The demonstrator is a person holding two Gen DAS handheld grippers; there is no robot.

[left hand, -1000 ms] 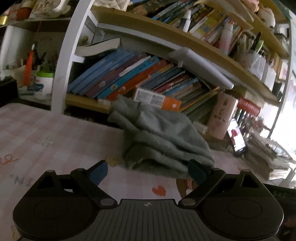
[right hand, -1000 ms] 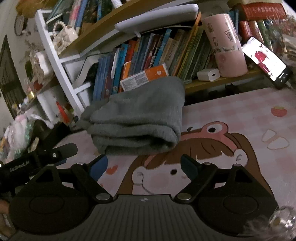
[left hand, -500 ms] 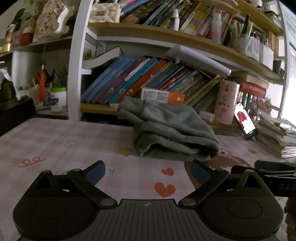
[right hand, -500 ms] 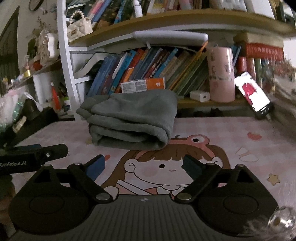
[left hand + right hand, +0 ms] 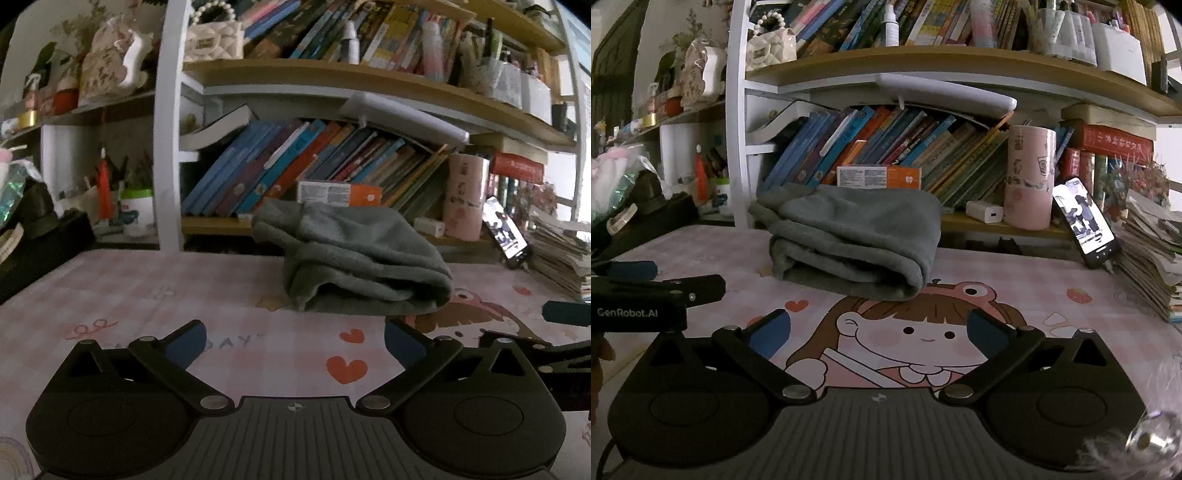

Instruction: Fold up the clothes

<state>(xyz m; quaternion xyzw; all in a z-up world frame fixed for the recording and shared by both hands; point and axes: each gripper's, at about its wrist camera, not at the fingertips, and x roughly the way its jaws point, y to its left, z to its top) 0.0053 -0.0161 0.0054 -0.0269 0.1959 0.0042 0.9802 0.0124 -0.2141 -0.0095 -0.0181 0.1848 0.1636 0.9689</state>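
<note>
**Grey garment folded, both grippers off it**

While the jaws of both grippers are opening to their widest, nothing lies between either pair. Left gripper (image 5: 293, 341): blue pads spread wide over the pink checked table mat (image 5: 147, 280), bare mat and red hearts in the gap. Right gripper (image 5: 879, 328): same spread, over the printed cartoon girl (image 5: 912, 328) on the mat. Each gripper's tip shows at the edge of the other's view, side by side, near each other.

Beyond the pads, apart from both: the grey garment (image 5: 849, 243) sits on the mat as a compact bundle of stacked layers, rounded fold toward the right, looser ends toward the left. It lies near the far edge of the table, just in front of the lowest bookshelf (image 5: 979, 221).

Judgement on progress: this piece looks done, folded several times and released. No second garment shows in either view, so whether more remains I cannot tell. The left end of the bundle looks a little uneven; it may want tidying, or not.

Hard to read:
- Underside and back of the bundle hidden; layer count unclear.
- The person's hands hidden behind the gripper bodies.
- Near table edge cut off by the gripper housings.
- Dim light; book (image 5: 295, 166) spines unreadable.
- Phone (image 5: 1084, 218) leans on the paper stack (image 5: 1152, 251), screen lit, content indistinct.
- Blurred shiny object at lower right of the right view, unidentified.
</note>
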